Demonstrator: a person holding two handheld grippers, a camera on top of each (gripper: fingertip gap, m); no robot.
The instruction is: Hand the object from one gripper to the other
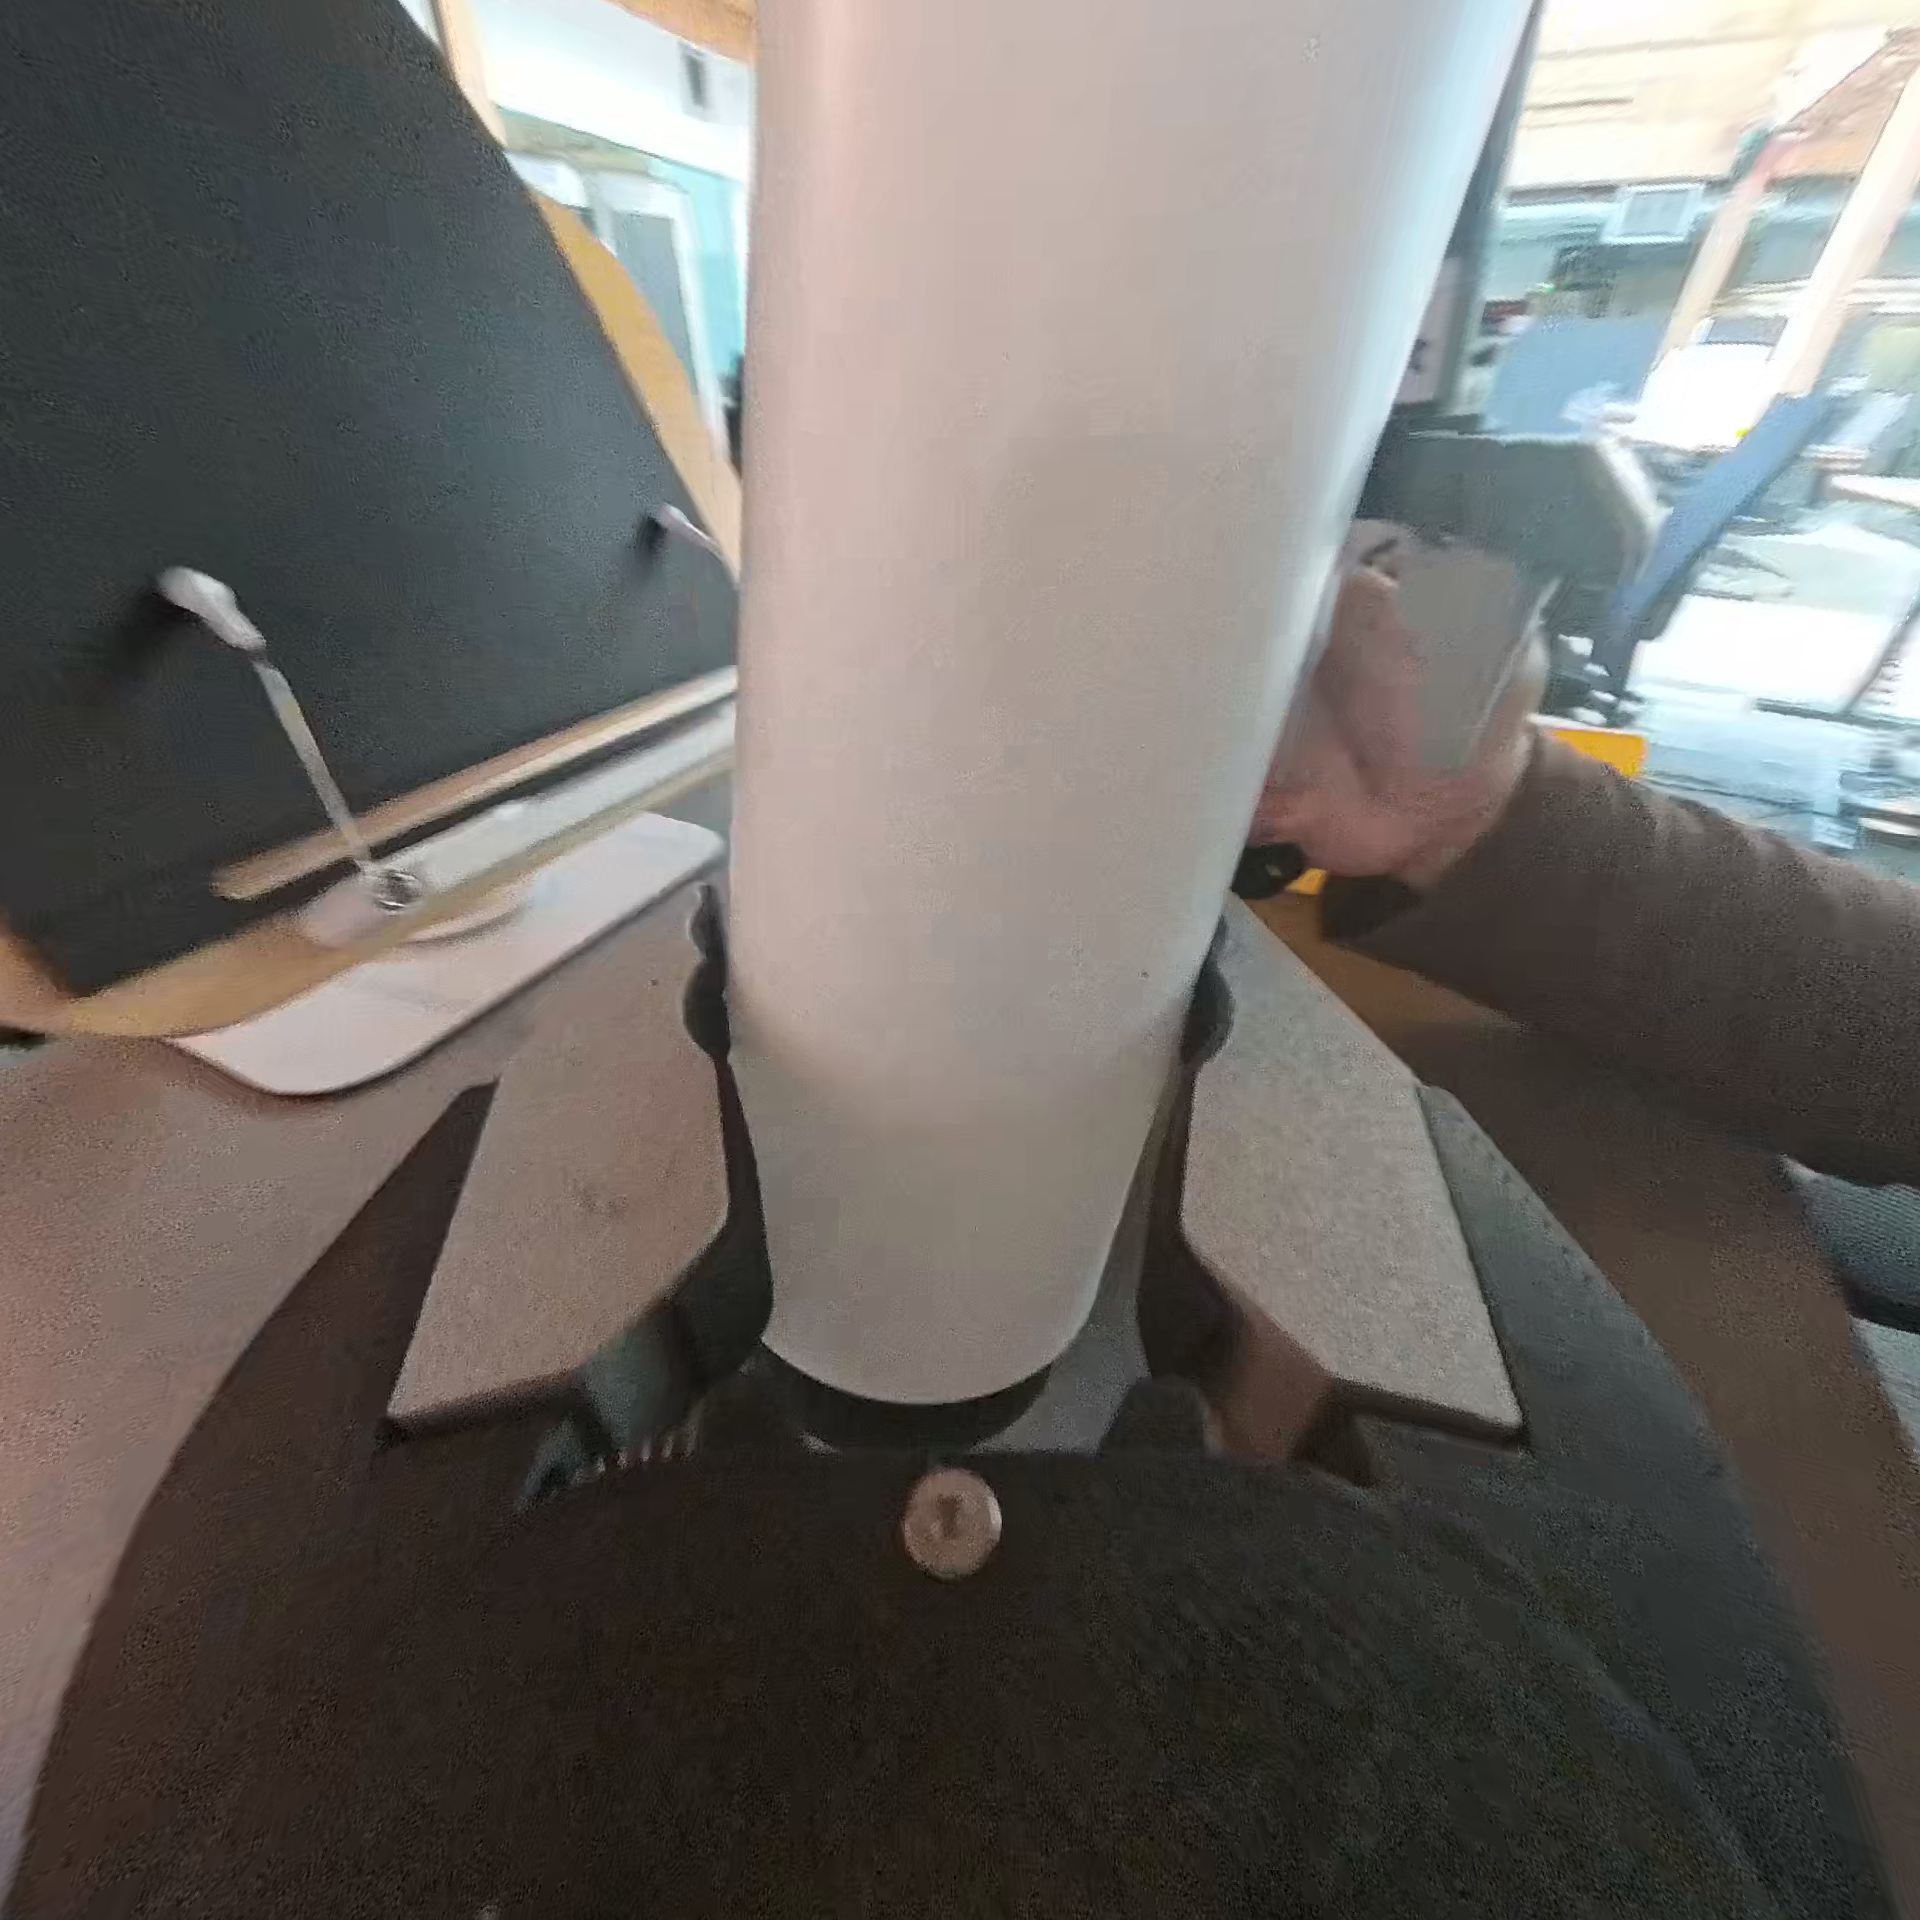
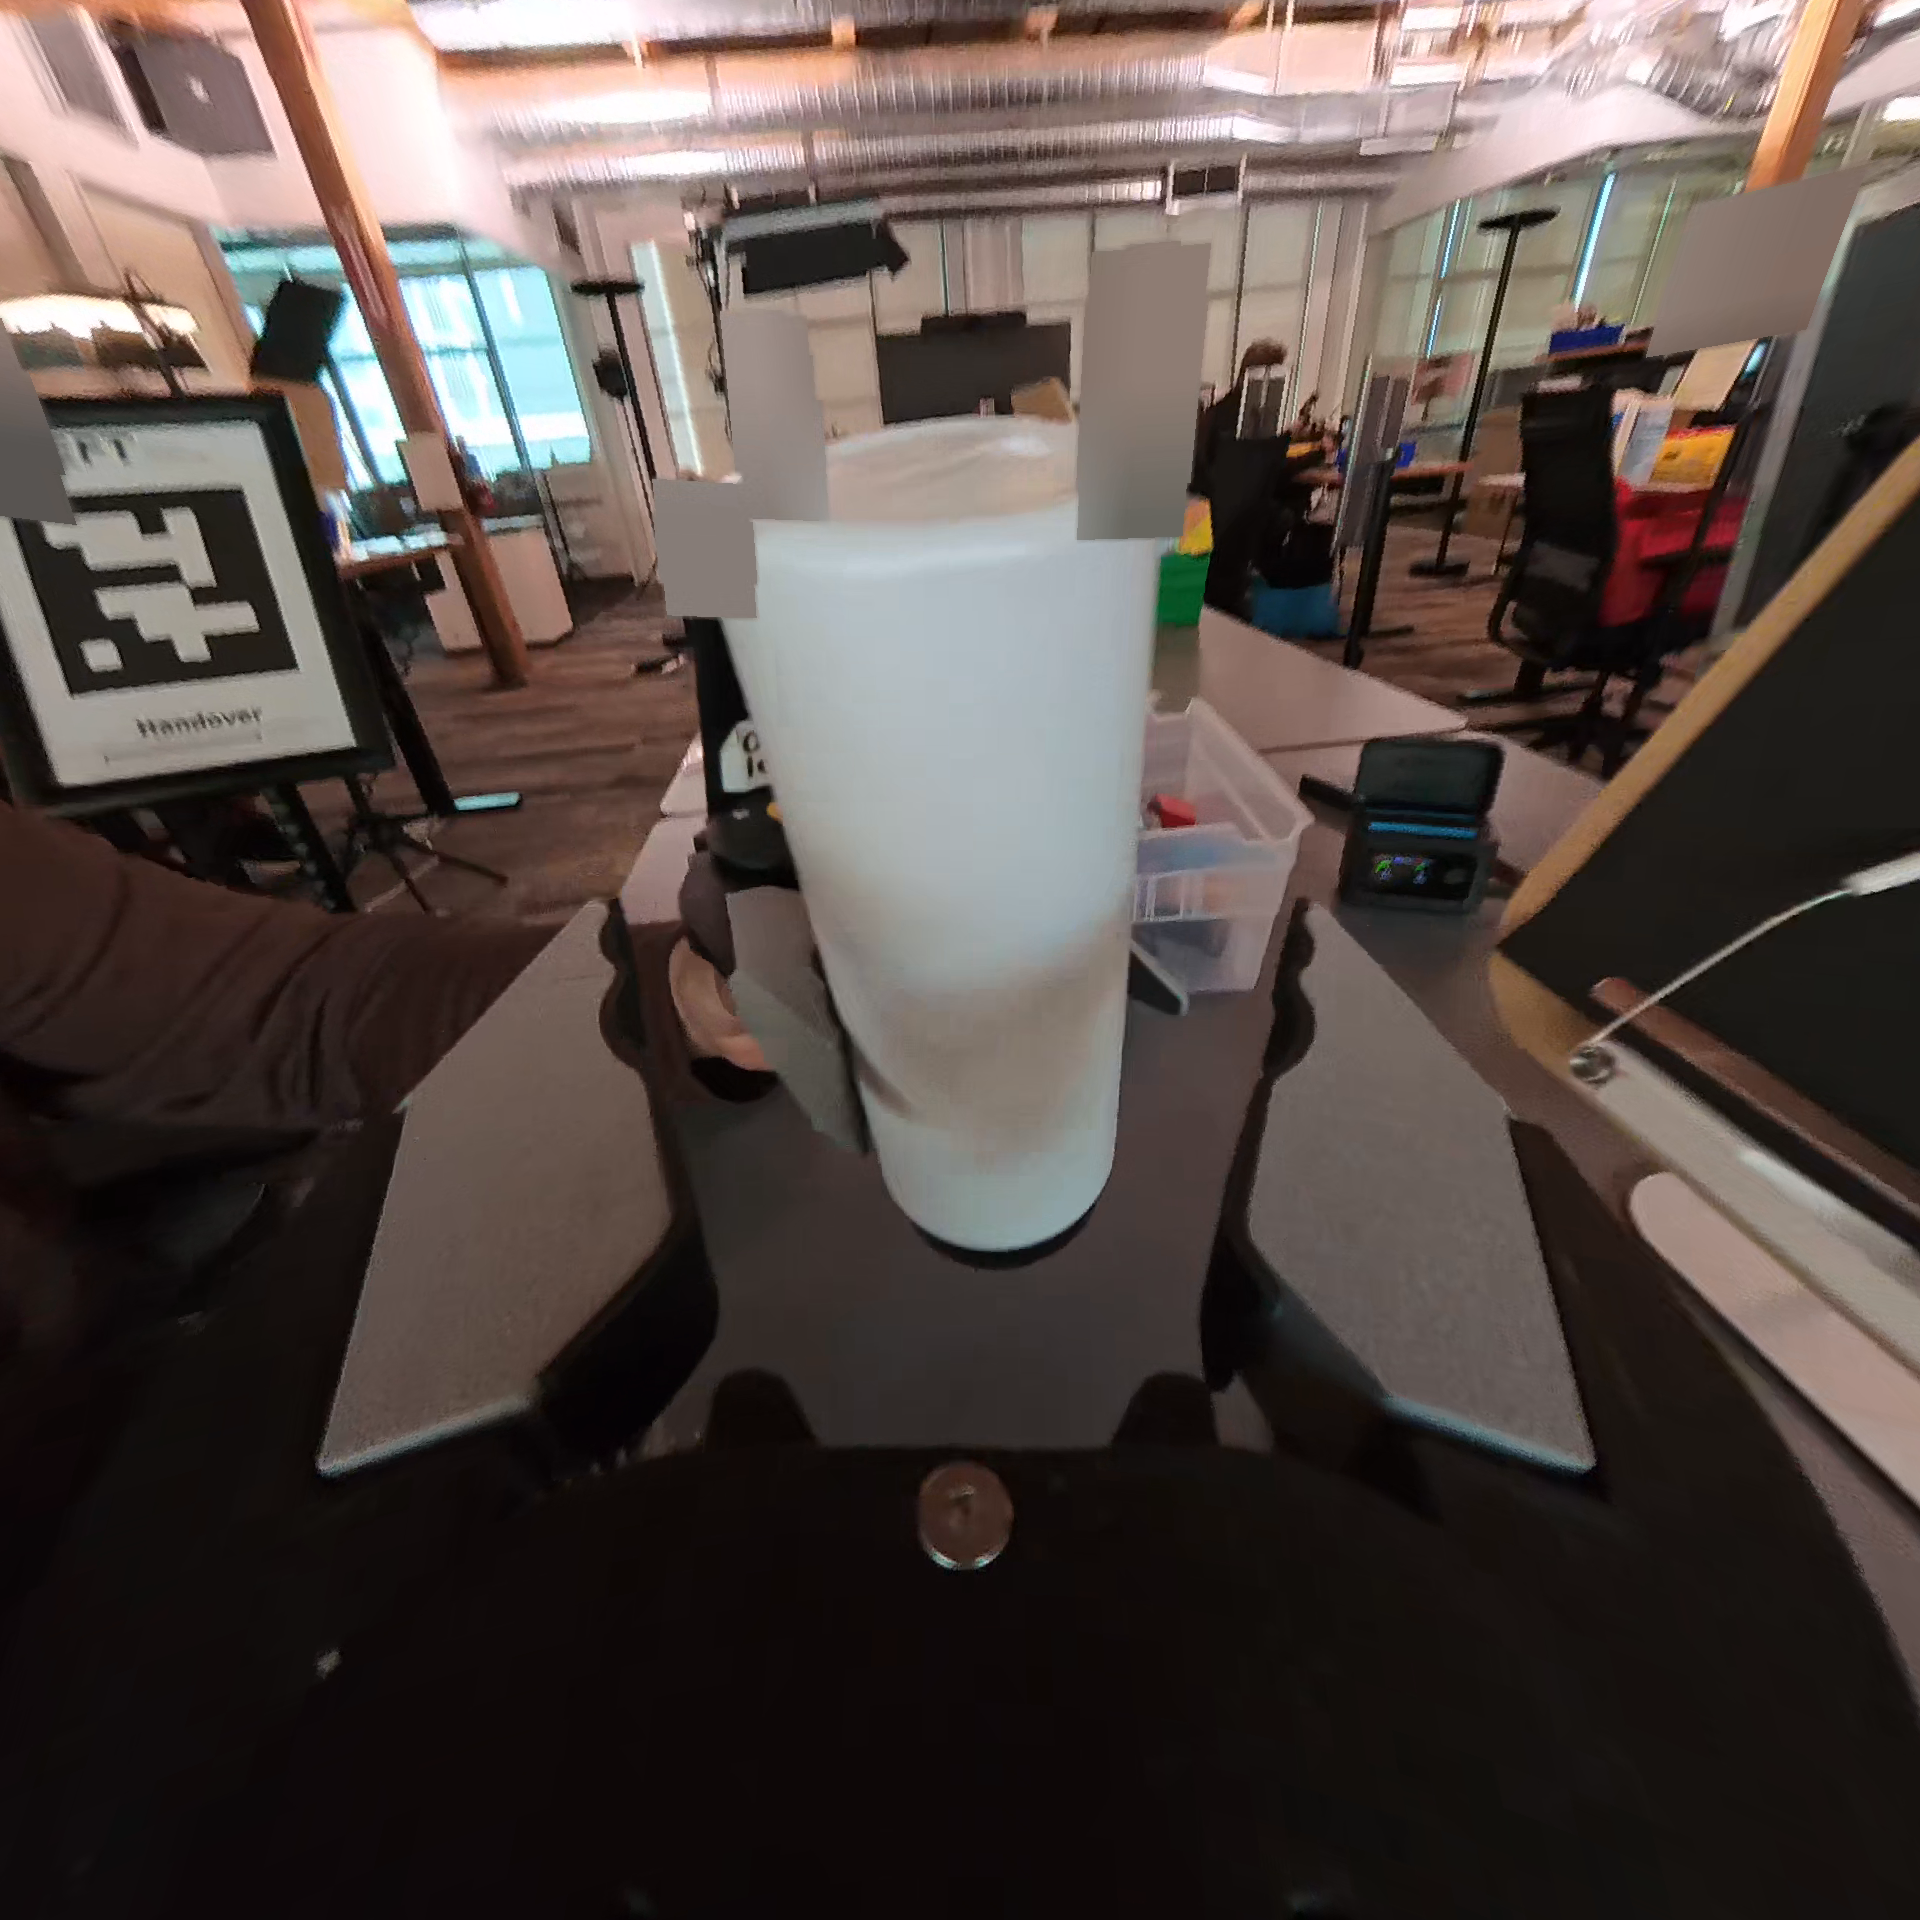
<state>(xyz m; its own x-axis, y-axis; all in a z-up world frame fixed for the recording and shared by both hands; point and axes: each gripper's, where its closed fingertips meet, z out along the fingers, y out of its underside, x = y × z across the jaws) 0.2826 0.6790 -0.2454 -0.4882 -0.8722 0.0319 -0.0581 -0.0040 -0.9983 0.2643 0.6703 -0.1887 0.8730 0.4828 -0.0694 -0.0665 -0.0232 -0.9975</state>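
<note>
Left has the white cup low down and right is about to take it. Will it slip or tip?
The cup looks smooth and tapers downward, so it could slide. The left gripper clamps only near the base, so the tall top may lever over. The right gripper is open around it.

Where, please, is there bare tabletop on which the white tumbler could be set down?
The grey tabletop is bare beyond the clear plastic bin and left of the small black device. Nearer, it is crowded: the bin, the device and the black board on the right. The white tumbler sits clamped in the left gripper; the right gripper is open around it.
</note>
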